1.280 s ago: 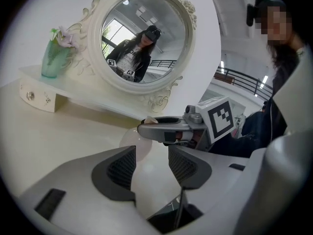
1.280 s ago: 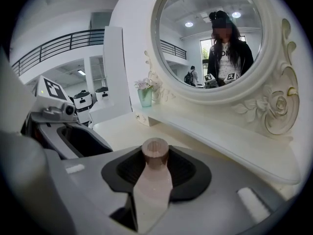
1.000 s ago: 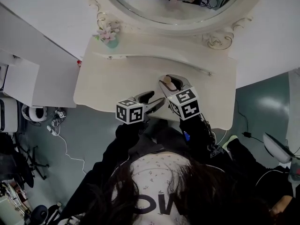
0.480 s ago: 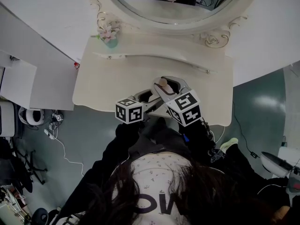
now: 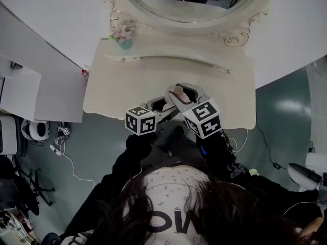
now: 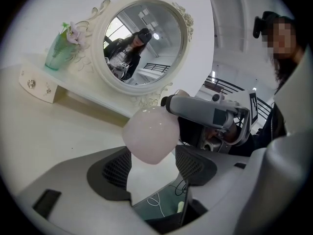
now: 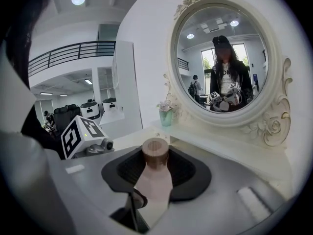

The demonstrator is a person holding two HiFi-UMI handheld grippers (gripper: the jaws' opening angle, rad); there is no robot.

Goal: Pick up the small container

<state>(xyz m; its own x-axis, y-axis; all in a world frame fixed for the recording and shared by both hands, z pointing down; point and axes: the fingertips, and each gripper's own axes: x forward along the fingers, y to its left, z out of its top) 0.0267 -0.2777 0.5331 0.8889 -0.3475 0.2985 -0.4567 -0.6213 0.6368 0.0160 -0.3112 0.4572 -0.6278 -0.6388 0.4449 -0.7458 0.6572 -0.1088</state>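
The small container is a pale pink bottle (image 5: pixel 178 91) with a brown cap, held above the cream vanity table (image 5: pixel 117 93). My right gripper (image 5: pixel 182 89) is shut on it; in the right gripper view the bottle (image 7: pixel 154 180) stands upright between the dark pads, cap (image 7: pixel 155 152) on top. My left gripper (image 5: pixel 166 105) points in from the left, close beside it. In the left gripper view the bottle's rounded pink base (image 6: pixel 149 136) fills the space just ahead of my left gripper (image 6: pixel 154 163), whose pads stand apart. The right gripper's grey body (image 6: pixel 210 114) lies behind it.
An oval mirror (image 5: pixel 189 4) in an ornate frame rises at the back of the table. A teal vase of flowers (image 5: pixel 122 37) sits at the back left on a low raised shelf (image 5: pixel 173 63). A white cabinet (image 5: pixel 30 60) stands to the left. Cables lie on the floor (image 5: pixel 66 137).
Since a second ago, the left gripper has closed in on the right gripper and the bottle. The head view has shifted slightly. The right gripper keeps its hold.
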